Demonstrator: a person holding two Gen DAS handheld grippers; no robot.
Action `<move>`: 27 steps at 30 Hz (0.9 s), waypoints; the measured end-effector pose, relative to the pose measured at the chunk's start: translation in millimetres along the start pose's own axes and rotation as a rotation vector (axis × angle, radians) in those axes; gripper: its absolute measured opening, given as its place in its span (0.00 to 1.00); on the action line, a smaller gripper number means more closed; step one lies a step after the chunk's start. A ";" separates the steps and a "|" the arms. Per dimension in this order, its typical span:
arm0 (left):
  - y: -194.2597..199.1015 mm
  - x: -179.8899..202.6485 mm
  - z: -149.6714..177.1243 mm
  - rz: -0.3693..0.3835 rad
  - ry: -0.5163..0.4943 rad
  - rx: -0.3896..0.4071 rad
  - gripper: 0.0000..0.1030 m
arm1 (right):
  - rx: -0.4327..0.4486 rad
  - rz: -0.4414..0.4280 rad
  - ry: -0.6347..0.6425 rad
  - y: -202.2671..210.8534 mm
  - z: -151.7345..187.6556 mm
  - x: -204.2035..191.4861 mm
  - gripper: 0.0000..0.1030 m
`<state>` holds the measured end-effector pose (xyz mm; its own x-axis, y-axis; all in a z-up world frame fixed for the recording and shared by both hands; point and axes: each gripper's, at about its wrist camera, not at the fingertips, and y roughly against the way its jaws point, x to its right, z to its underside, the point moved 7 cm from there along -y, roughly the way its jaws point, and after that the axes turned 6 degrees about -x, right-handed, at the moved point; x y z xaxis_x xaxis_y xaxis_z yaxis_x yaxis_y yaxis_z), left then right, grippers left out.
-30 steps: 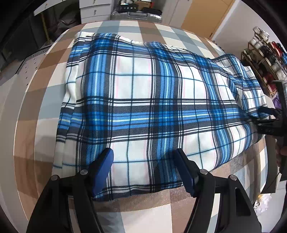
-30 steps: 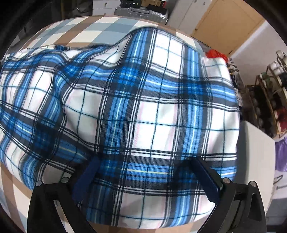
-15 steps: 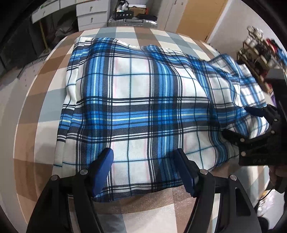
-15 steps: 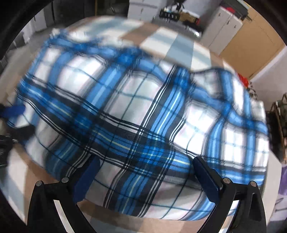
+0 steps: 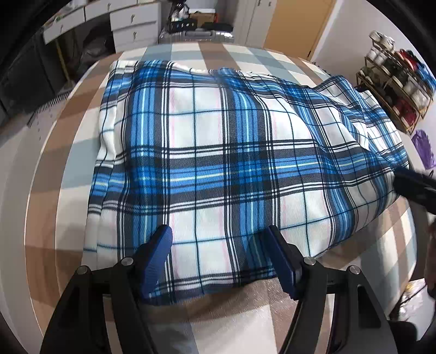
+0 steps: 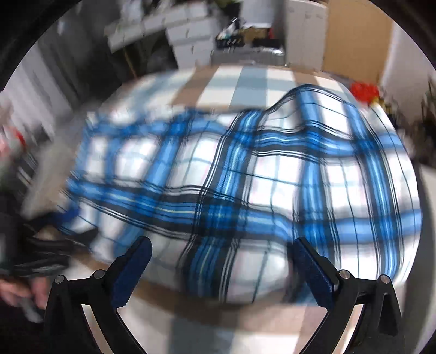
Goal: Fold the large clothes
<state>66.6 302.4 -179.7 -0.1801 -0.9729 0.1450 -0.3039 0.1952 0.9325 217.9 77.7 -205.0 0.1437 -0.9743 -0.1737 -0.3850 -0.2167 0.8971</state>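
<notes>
A large blue, white and black plaid cloth (image 5: 231, 152) lies folded on a checked brown, grey and white table (image 5: 62, 130). It also shows, blurred, in the right wrist view (image 6: 245, 185). My left gripper (image 5: 218, 242) is open, its blue pads just above the cloth's near edge, holding nothing. My right gripper (image 6: 220, 250) is open and empty, just short of the cloth's near edge. It shows as a dark shape in the left wrist view (image 5: 414, 185) at the cloth's right corner. The left gripper shows blurred at the left of the right wrist view (image 6: 41, 253).
White drawers (image 5: 130, 24) and a silver suitcase (image 5: 196, 36) stand beyond the table's far end. A wooden door (image 5: 294, 24) is at the back right. A shelf with jars and red items (image 5: 395, 79) stands at the right. A purple bag (image 5: 422, 147) lies below it.
My right gripper has pulled back off the cloth and swung, its view now blurred. The cloth's right side has settled on the table. My left gripper has lifted and backed off slightly.
</notes>
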 end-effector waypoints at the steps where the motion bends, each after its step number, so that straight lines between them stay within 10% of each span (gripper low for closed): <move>1: 1.5 -0.9 -0.3 0.021 0.016 -0.009 0.64 | 0.025 -0.073 -0.070 10.7 5.5 8.8 1.00; 14: 51.0 -62.2 39.0 0.366 0.428 0.023 0.64 | 0.134 -0.556 -0.728 37.9 71.5 106.9 1.00; 27: 27.8 -73.1 31.5 0.502 0.604 0.046 0.68 | 0.204 -0.400 -0.781 38.0 51.1 125.7 1.00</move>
<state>41.8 382.8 -174.8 0.2298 -0.6633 0.7122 -0.3615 0.6212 0.6953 174.7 -56.2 -213.4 -0.3304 -0.5721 -0.7507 -0.6043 -0.4827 0.6338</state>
